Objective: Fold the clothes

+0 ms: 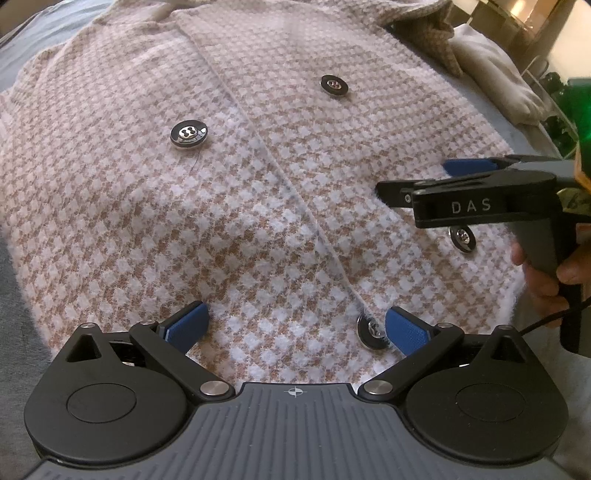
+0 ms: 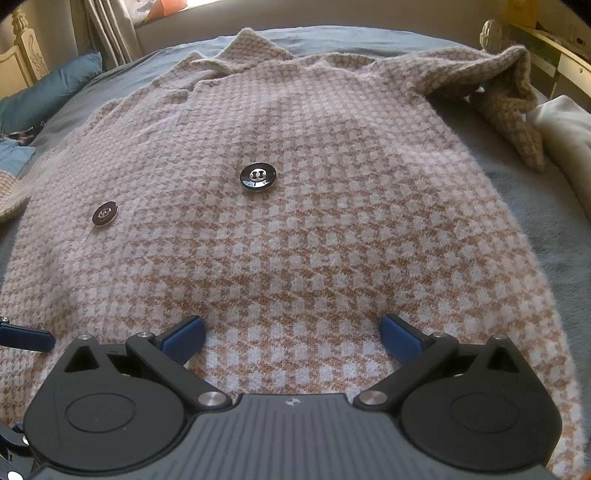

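A tan-and-white houndstooth jacket (image 1: 258, 184) (image 2: 314, 221) with black buttons (image 1: 188, 133) (image 2: 258, 176) lies flat, front up, on a bed. My left gripper (image 1: 295, 325) hovers open just above its lower front, blue pads spread wide, with a button (image 1: 371, 332) beside the right pad. My right gripper (image 2: 293, 330) is also open over the cloth with nothing between its pads. In the left wrist view the right gripper (image 1: 421, 179) reaches in from the right, held by a hand (image 1: 543, 280). One sleeve (image 2: 509, 96) lies bunched at the far right.
The grey-blue bed sheet (image 2: 535, 206) shows around the jacket. A blue pillow (image 2: 48, 96) lies at the far left, a white garment (image 2: 565, 140) (image 1: 491, 74) at the right edge. A bedpost (image 2: 493, 33) and a headboard stand behind.
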A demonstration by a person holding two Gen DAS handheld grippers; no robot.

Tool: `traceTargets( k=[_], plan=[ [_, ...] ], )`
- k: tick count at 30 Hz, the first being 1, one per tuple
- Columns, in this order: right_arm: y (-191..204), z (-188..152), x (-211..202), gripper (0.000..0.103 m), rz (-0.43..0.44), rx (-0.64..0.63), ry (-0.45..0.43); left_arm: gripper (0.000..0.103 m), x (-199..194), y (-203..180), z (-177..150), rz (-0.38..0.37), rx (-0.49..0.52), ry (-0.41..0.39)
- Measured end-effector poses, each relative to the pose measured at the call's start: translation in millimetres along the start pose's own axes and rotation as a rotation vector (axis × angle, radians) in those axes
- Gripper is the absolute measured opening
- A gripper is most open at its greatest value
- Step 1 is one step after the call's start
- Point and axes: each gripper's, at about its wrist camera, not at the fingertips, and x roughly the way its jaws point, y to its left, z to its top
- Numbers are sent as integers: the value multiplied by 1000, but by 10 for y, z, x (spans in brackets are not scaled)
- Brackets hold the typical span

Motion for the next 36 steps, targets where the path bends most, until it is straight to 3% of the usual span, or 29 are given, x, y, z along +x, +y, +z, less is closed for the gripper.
traceTargets(
  k=[6, 17, 22, 28, 32, 36],
  plan=[
    [82, 108, -68, 103, -22, -49, -33, 103, 36, -33, -20, 23, 24, 5],
    [165, 306, 334, 103, 34, -55, -9, 103, 79, -85, 4, 43, 55, 28],
    [62, 239, 476, 103, 91, 1, 2, 102, 182, -201, 114, 67, 118, 61],
    [31, 229, 487, 103, 114, -7, 0, 102, -58, -63, 394, 105, 162, 43],
    [-3, 219, 495, 103, 131, -2, -8, 102, -264, -26, 798, 201, 223, -67],
    [-19, 185, 481, 103, 142, -4, -23, 102, -224, 116, 1368, 327, 127, -212]
  ],
)
